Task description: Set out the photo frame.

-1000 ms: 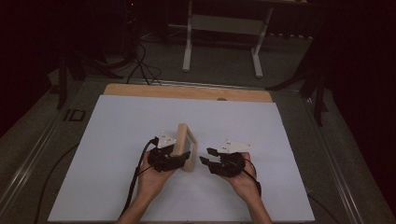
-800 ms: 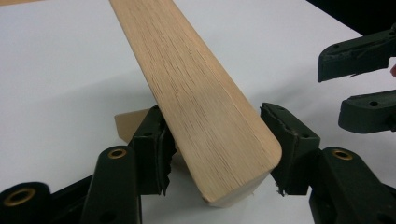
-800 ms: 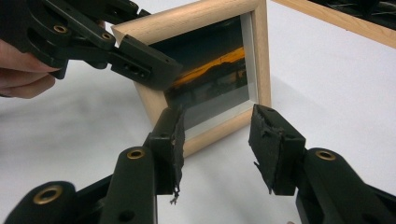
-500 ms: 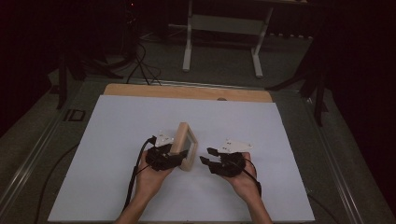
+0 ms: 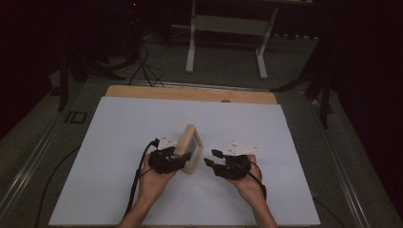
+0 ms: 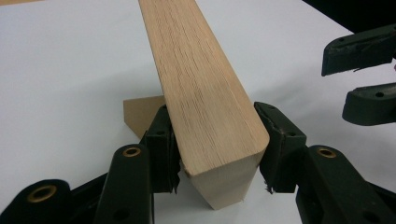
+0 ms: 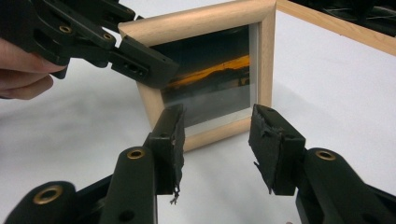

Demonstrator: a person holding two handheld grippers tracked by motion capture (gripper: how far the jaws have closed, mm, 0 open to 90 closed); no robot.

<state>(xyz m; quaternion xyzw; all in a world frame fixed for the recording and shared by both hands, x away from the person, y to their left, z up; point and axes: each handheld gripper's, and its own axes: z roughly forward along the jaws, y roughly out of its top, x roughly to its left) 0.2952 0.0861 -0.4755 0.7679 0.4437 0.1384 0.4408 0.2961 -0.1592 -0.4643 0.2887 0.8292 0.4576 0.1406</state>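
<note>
A small light-wood picture frame stands upright on the white board, with a dark sunset picture behind its glass. My left gripper has its jaws on either side of the frame's near edge. They have just been closing, and both pads now rest against the wood. A brown easel back props the frame from behind. My right gripper is just right of the frame. It stands open facing the glass, with nothing between its fingers.
The white board covers the table, and a wooden strip runs along its far edge. A metal stand and floor cables lie beyond the table. The left gripper's cable trails back along the forearm.
The left gripper's jaws have drawn in around the frame's near edge. Both hands and the frame have kept their places.
</note>
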